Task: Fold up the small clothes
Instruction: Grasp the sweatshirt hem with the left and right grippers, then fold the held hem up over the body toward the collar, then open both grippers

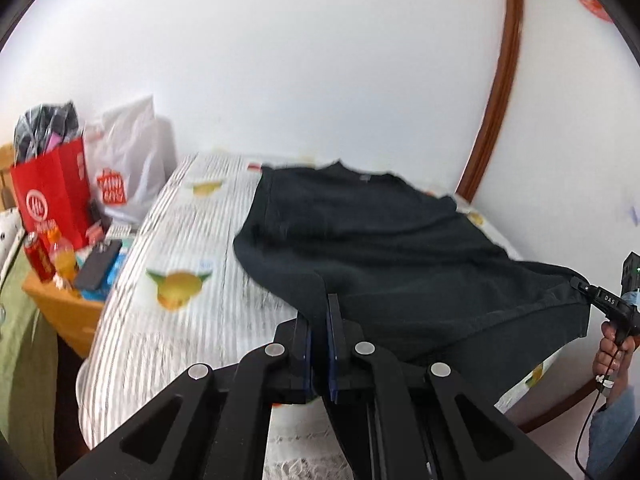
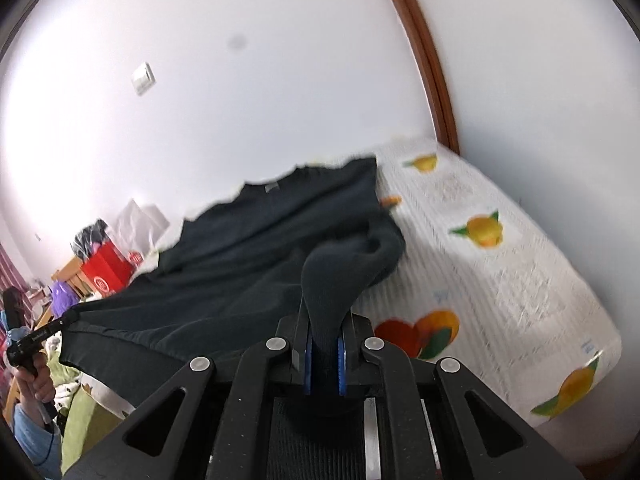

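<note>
My matte black plastic left tongs (image 1: 320,312) and right tongs (image 2: 325,334) show silver round screws, blue pads, triangular cutouts; my sleeve (image 1: 612,432) is light blue.

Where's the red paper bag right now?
Left wrist view, far left: the red bag stands beside the bed, next to a white plastic bag.
</note>
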`<state>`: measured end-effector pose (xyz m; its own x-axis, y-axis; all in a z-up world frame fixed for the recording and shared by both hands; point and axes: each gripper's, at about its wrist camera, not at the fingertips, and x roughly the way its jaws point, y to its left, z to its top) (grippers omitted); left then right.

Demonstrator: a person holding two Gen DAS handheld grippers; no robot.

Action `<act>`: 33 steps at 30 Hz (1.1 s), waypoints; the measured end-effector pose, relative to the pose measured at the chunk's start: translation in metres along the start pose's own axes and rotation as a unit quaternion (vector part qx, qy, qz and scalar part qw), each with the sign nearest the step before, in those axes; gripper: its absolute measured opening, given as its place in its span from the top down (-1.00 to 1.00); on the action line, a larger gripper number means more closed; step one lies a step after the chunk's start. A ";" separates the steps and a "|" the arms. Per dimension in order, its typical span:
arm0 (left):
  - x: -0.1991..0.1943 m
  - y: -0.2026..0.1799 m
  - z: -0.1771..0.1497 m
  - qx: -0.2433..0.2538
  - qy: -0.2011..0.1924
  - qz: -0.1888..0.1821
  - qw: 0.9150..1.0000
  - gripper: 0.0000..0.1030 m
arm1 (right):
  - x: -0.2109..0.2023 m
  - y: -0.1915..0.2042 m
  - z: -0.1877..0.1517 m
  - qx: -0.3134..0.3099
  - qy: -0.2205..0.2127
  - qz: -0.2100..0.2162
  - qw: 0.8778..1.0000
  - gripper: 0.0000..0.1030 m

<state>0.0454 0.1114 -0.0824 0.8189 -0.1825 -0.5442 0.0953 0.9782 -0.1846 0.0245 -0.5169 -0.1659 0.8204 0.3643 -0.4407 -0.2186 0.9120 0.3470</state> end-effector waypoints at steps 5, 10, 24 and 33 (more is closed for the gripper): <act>0.008 -0.010 0.022 0.013 -0.018 0.022 0.999 0.88 | 0.002 0.005 0.014 -0.005 -0.019 -0.012 1.000 0.84; 0.017 -0.006 0.033 0.001 -0.021 0.031 0.999 0.88 | 0.009 0.007 0.031 -0.008 -0.032 -0.014 0.999 0.84; 0.081 -0.003 0.087 -0.008 -0.014 0.070 0.997 0.88 | 0.081 0.017 0.095 -0.021 -0.029 -0.044 0.998 0.83; 0.143 0.000 0.112 -0.021 0.009 0.084 0.996 0.87 | 0.147 -0.003 0.120 0.017 -0.014 -0.044 0.999 0.83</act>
<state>0.2255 0.0964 -0.0684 0.8111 -0.0179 -0.5847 -0.0667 0.9902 -0.1228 0.2098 -0.4887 -0.1324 0.8499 0.2776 -0.4478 -0.1279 0.9332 0.3357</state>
